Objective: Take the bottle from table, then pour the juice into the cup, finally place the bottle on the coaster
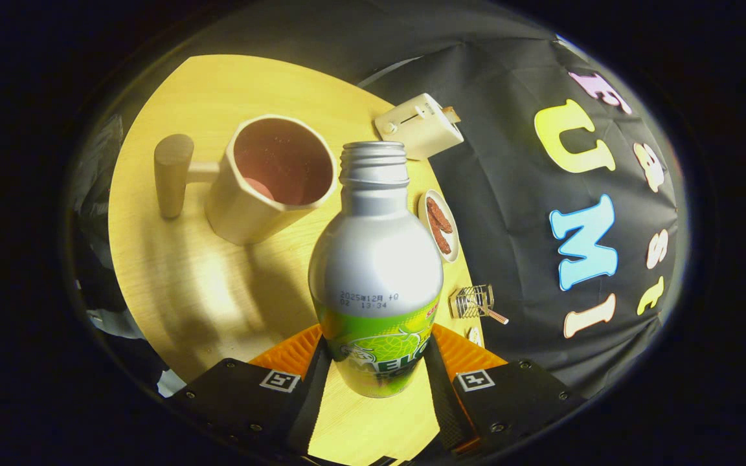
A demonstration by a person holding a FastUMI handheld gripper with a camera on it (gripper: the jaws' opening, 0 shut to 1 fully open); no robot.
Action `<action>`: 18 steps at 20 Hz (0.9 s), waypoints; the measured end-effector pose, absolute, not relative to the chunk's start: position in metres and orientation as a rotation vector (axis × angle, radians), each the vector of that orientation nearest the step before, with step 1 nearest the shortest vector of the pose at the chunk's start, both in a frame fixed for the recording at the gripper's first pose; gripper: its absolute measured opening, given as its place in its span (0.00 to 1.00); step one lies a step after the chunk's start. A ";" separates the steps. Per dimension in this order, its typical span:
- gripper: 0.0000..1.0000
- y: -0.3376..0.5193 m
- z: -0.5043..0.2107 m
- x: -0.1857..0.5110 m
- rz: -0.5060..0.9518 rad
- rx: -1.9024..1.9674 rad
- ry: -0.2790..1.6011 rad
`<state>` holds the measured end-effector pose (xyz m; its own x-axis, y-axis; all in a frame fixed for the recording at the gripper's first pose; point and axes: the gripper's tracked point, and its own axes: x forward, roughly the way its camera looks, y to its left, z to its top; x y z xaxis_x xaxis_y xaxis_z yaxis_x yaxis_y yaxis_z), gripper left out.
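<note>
While the hand-held gripper [376,362] clamps it between both fingers, the bottle [376,259] tilts toward the cup [269,178].

Silver bottle [375,259] with green label, beige cup [269,178] pink inside, pale yellow wood-grain table [179,272], cream toaster [419,126].

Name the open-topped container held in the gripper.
The bottle, capless, clamped between the gripper's fingers. The cup, also open, stands free on the table beyond.

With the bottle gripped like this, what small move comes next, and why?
Probably carry the bottle toward the cup and start tipping it. The gripper clamps the bottle's lower body, its neck is uncapped, and the cup sits open just beyond.
</note>
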<state>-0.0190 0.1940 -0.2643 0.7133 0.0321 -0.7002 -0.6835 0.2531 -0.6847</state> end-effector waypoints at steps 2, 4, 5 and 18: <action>0.73 0.191 -0.261 -0.016 0.540 -1.288 0.646; 0.73 0.192 -0.264 -0.014 0.549 -1.330 0.655; 0.73 0.195 -0.268 -0.019 0.552 -1.345 0.656; 0.73 0.200 -0.259 -0.005 0.564 -1.575 0.668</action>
<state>-0.0046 0.1995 -0.2586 0.7105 -0.0931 -0.6975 -0.7033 -0.0595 -0.7084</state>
